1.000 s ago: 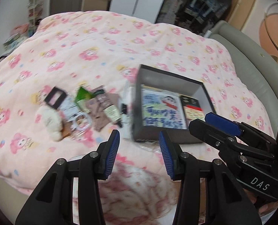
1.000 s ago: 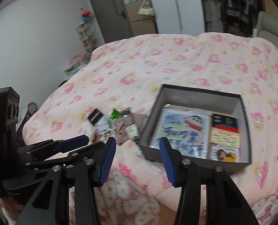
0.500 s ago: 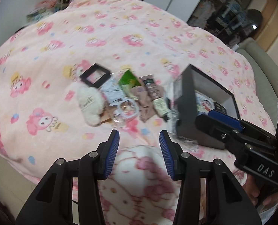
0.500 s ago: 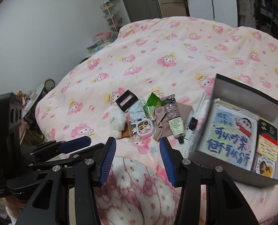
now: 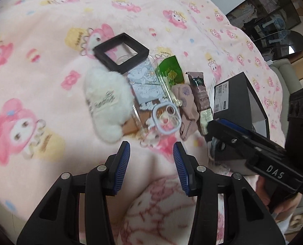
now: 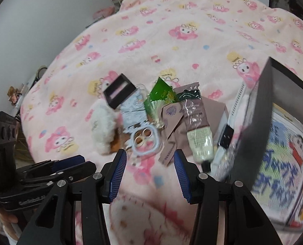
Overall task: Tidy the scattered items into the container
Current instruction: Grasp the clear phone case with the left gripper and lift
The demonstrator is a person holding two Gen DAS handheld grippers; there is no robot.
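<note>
On the pink blanket [image 5: 49,30] I count one black frame [image 5: 121,52], one white plush [image 5: 107,104], one green packet [image 5: 170,69] — heaped just ahead of my left gripper [image 5: 151,153] and right gripper [image 6: 150,160], both parted, empty; one box [image 6: 259,110] lies right.

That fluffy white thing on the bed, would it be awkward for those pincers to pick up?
The fluffy white plush looks soft and light, so the pads would probably sink in and squash it. Its rounded bulk may bulge out sideways. Lying on the pink blanket, it seems unlikely to roll or break.
</note>
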